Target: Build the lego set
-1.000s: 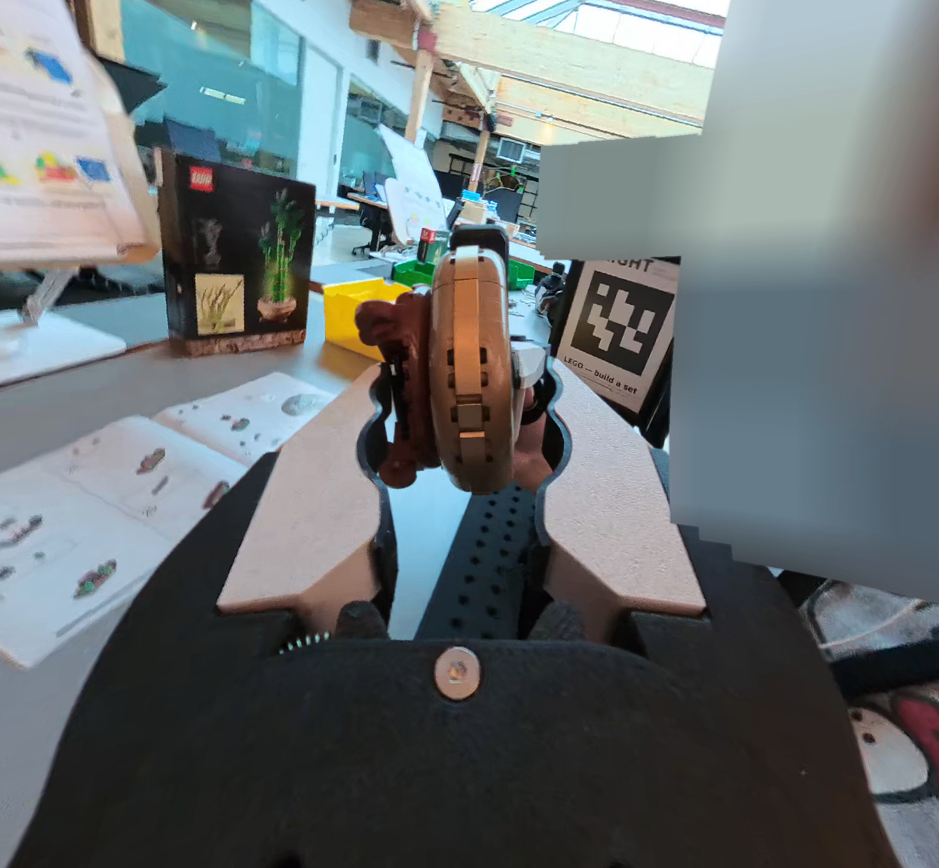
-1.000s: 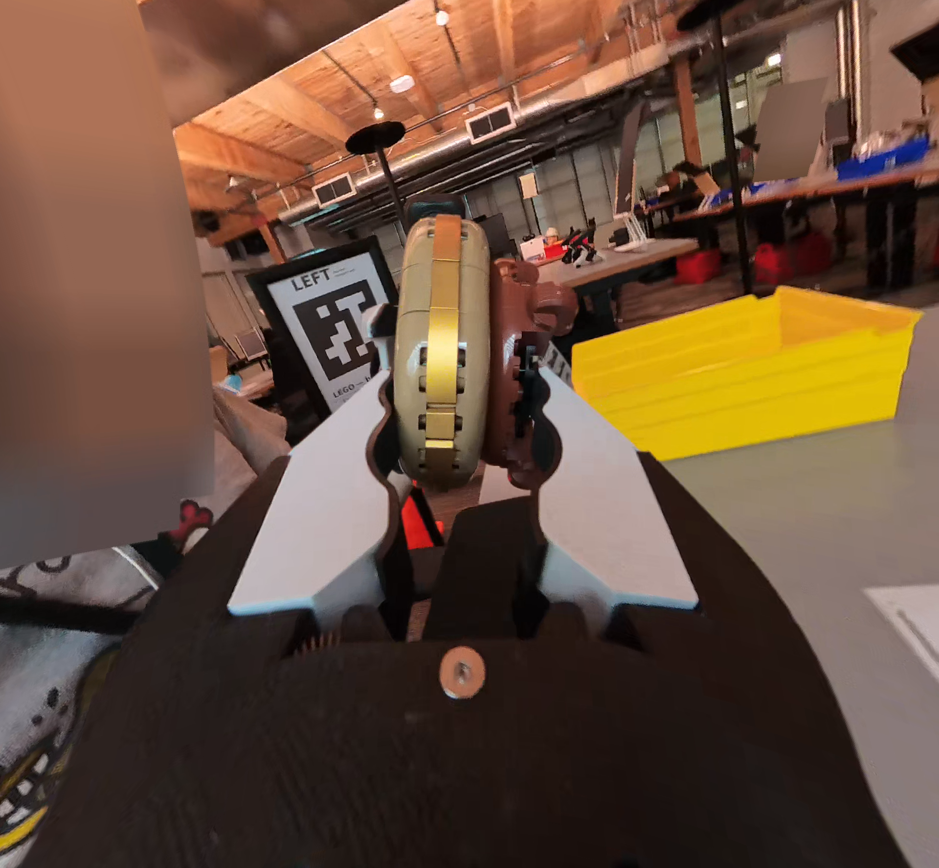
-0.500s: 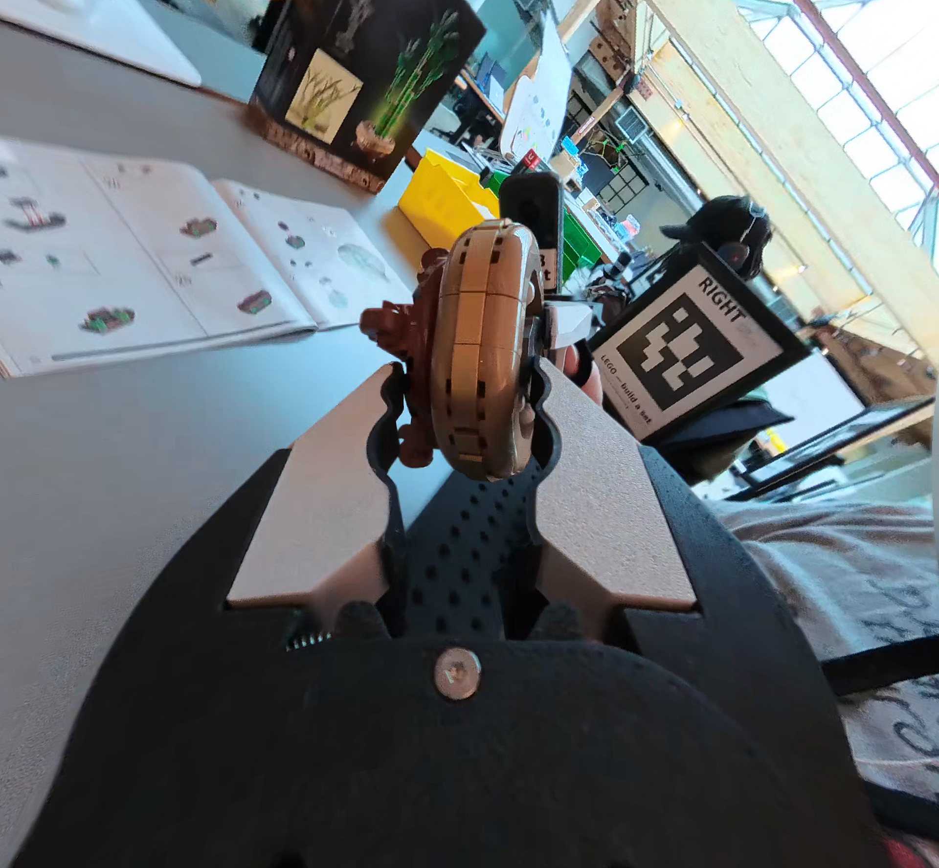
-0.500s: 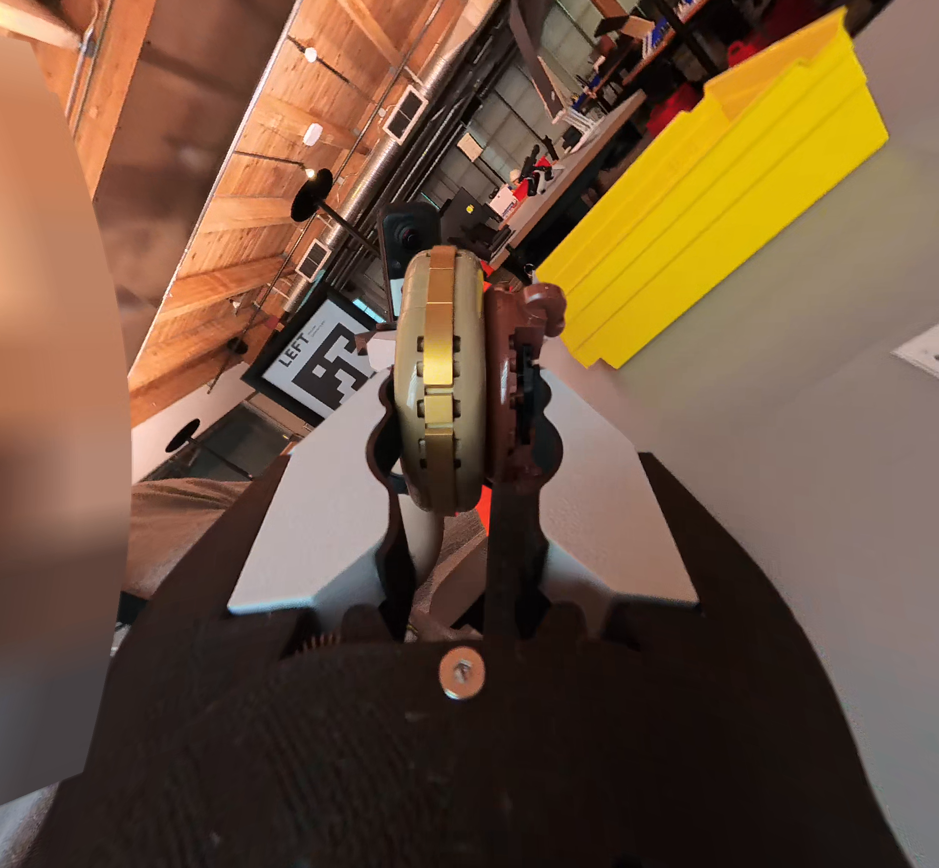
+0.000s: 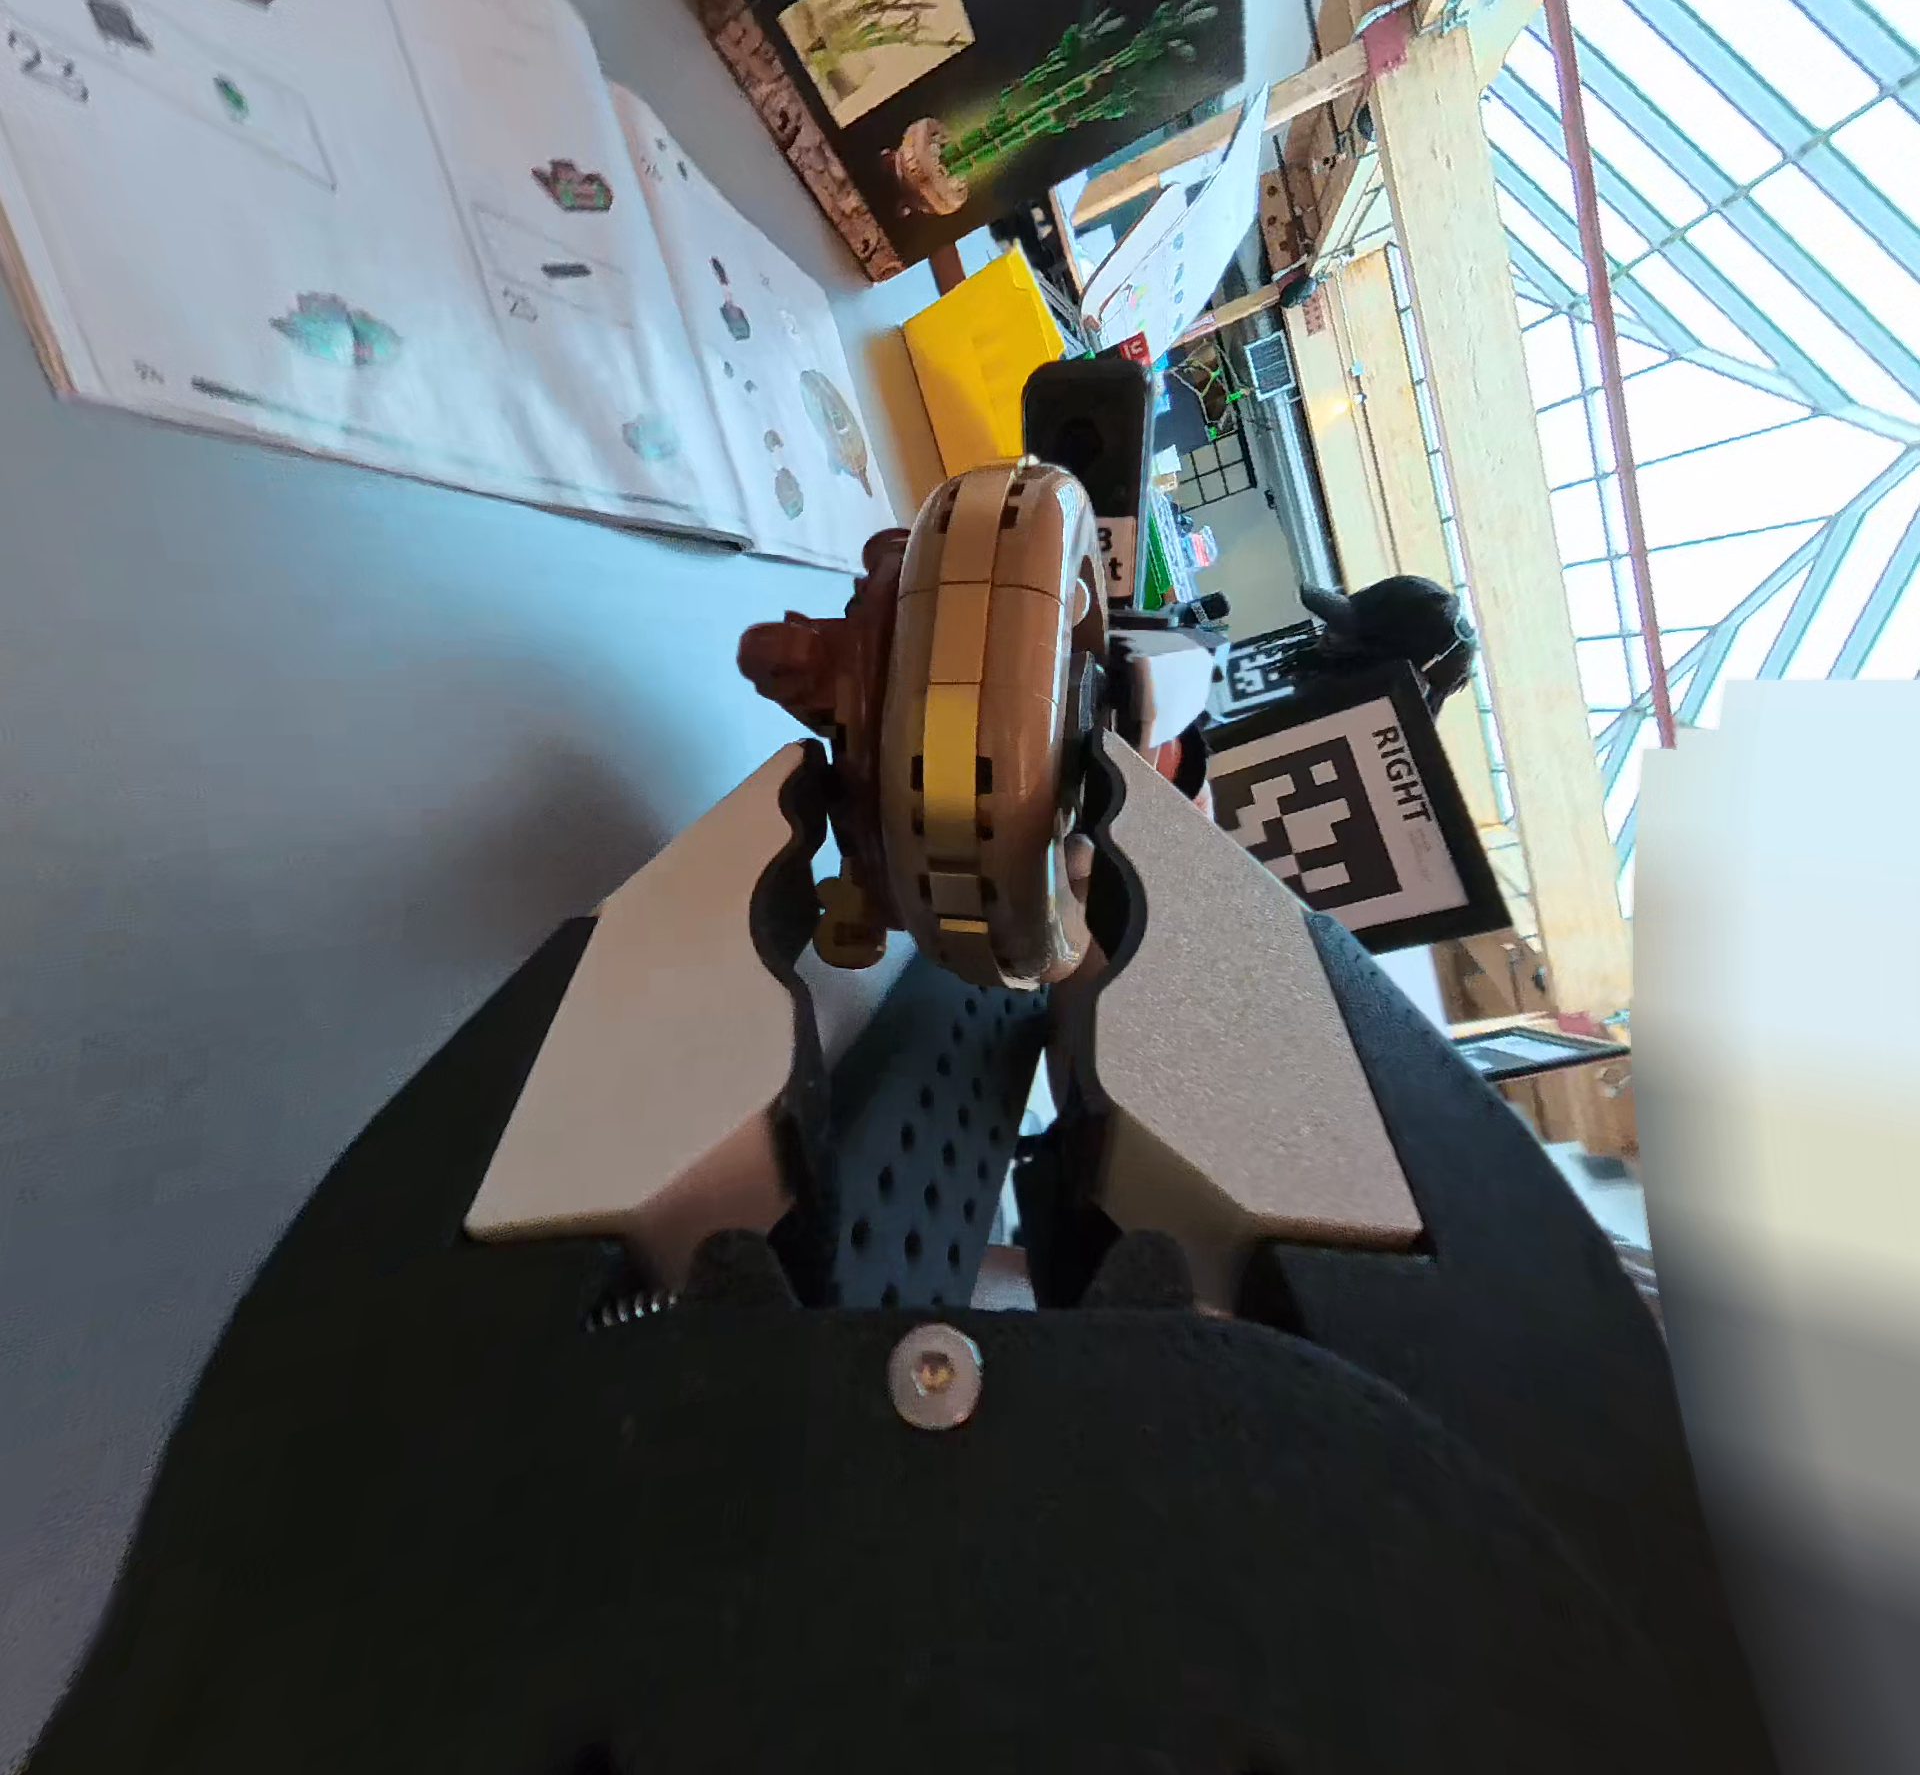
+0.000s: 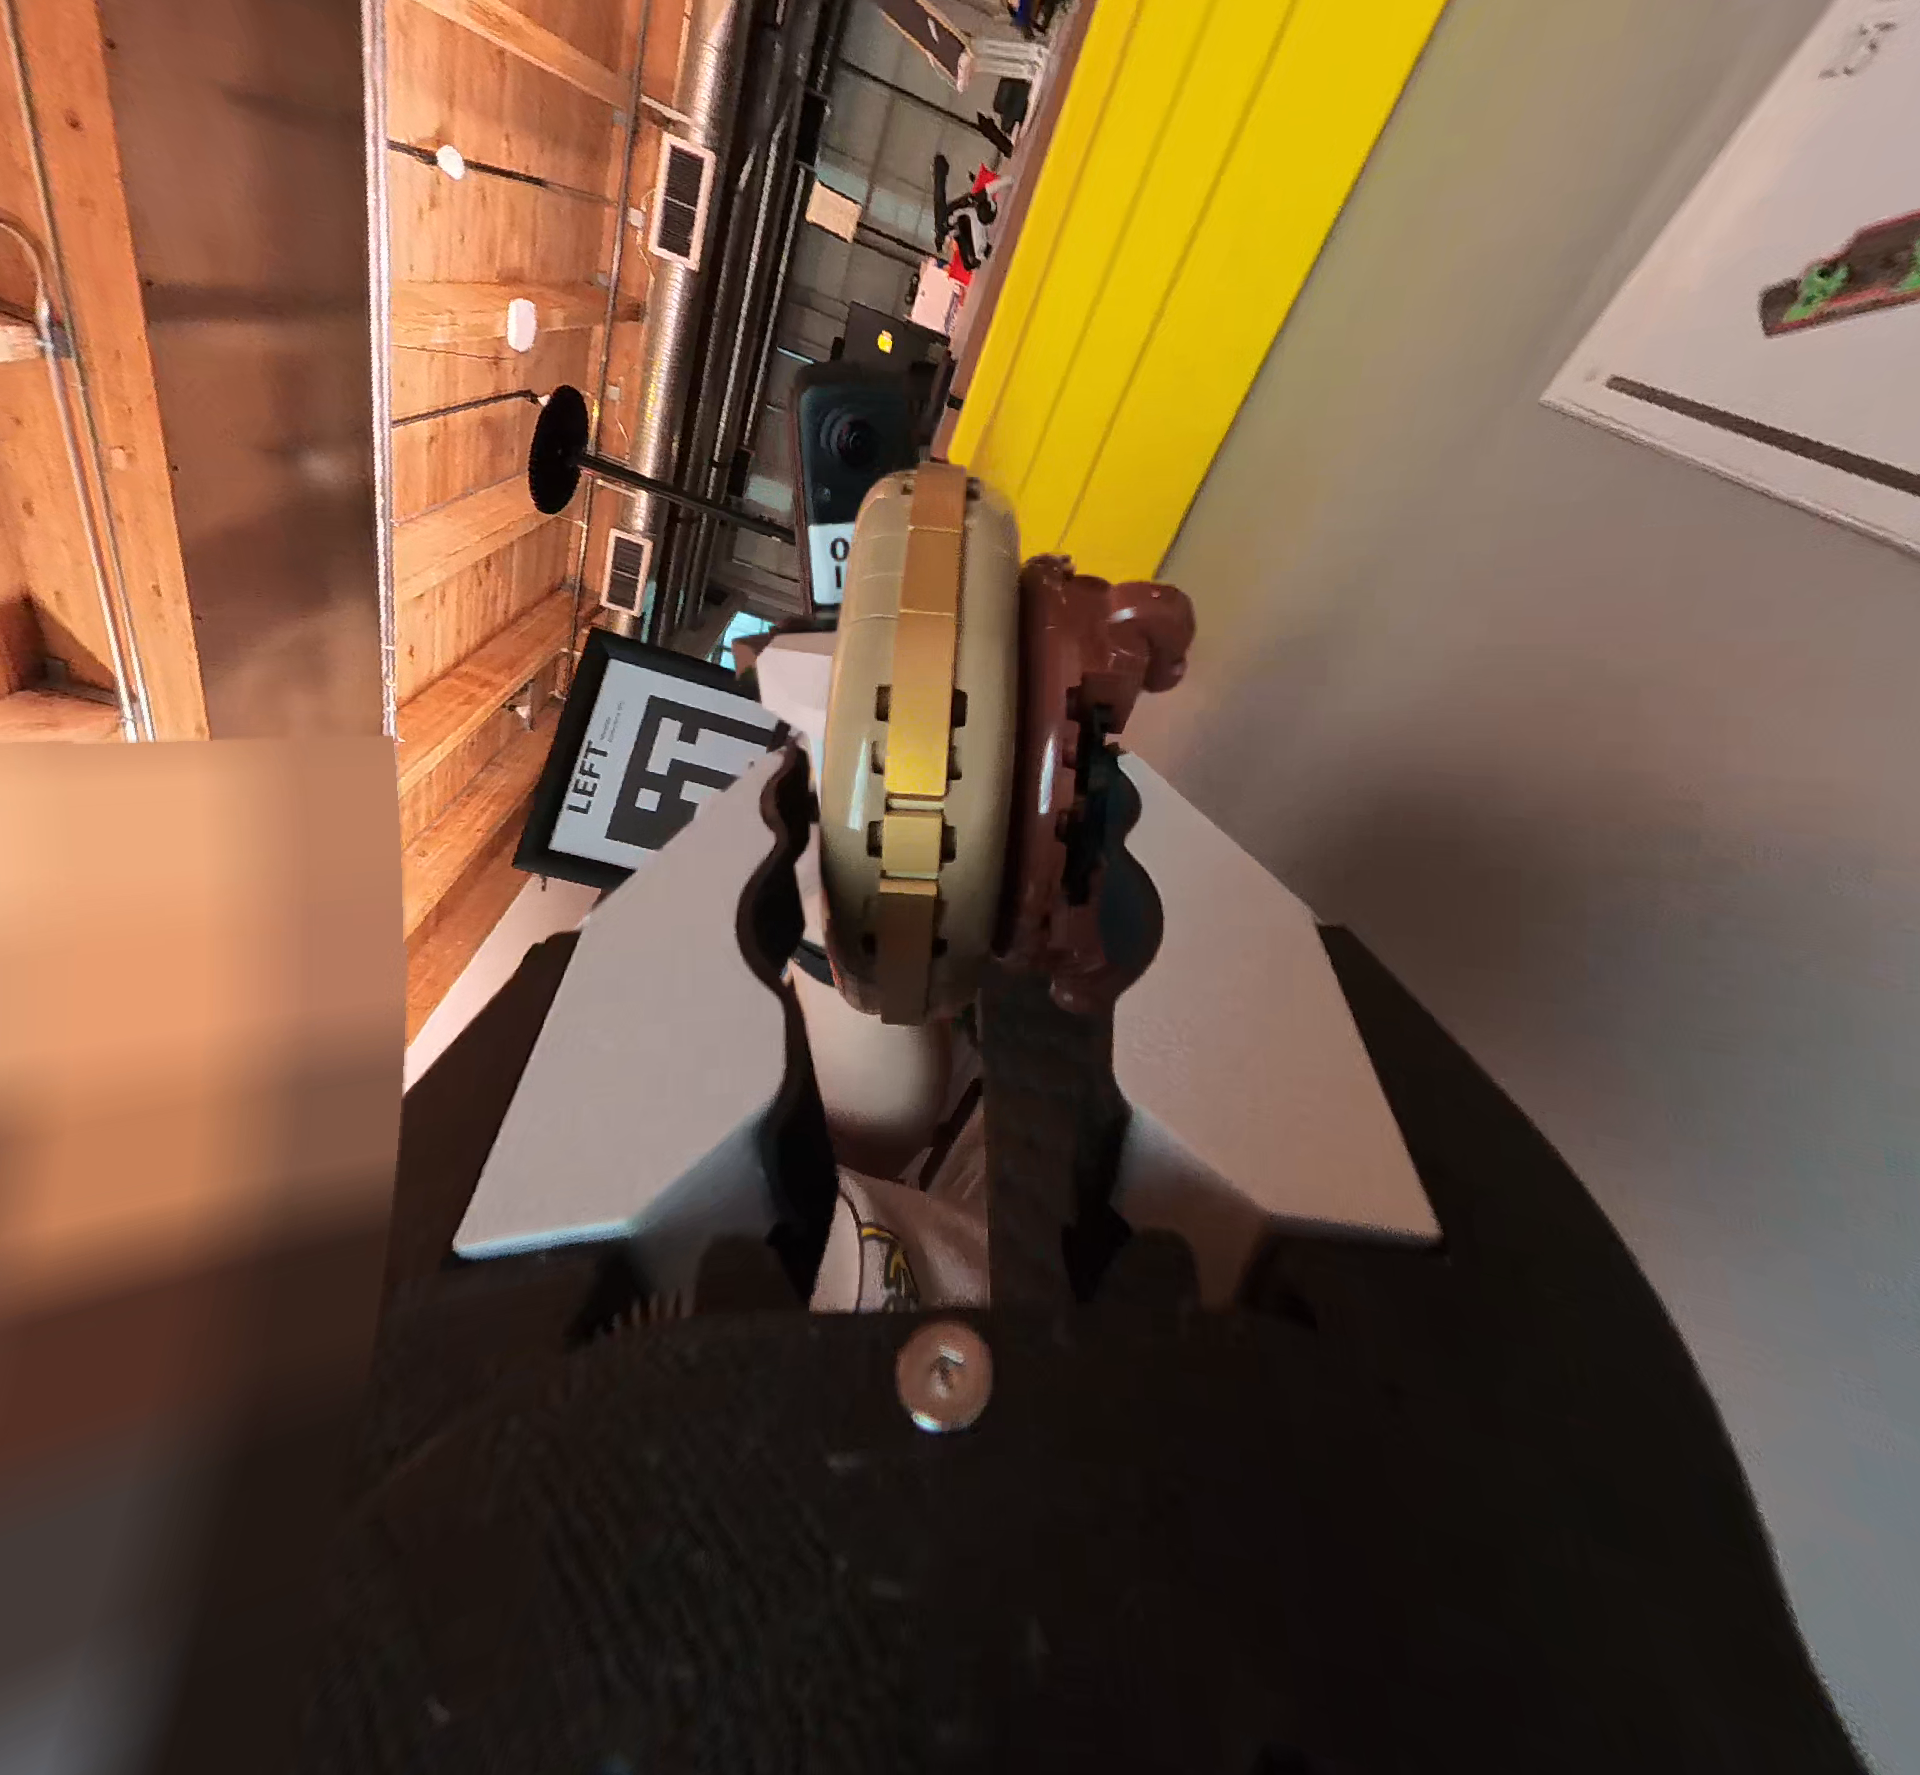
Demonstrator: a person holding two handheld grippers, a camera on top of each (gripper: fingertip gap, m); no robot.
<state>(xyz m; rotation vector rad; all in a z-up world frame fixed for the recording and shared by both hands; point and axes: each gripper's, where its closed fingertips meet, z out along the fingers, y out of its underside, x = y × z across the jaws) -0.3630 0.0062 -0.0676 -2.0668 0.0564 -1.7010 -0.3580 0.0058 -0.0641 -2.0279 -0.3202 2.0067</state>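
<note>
1. While both claws pinch the same piece, we keep their pressure even: our left gripper [image 5: 951, 852] presses together on the round tan pot [image 5: 982, 738] from one side, and our right gripper [image 6: 951, 852] clamps it from the other, each across its flat faces.
2. We judge this a turning or inspecting step, so we roll both wrists together and avoid twisting the brown cluster [image 6: 1101, 780] loose.
3. Held in the air above the grey table [image 5: 312, 790], the pot is a thick disc, tan with a gold band round its rim, with reddish-brown knobbly bricks on one face.
4. Farther off lie the open instruction booklet [image 5: 364, 198], a yellow bin [image 6: 1226, 198] and the set's box [image 5: 987, 32].
</note>
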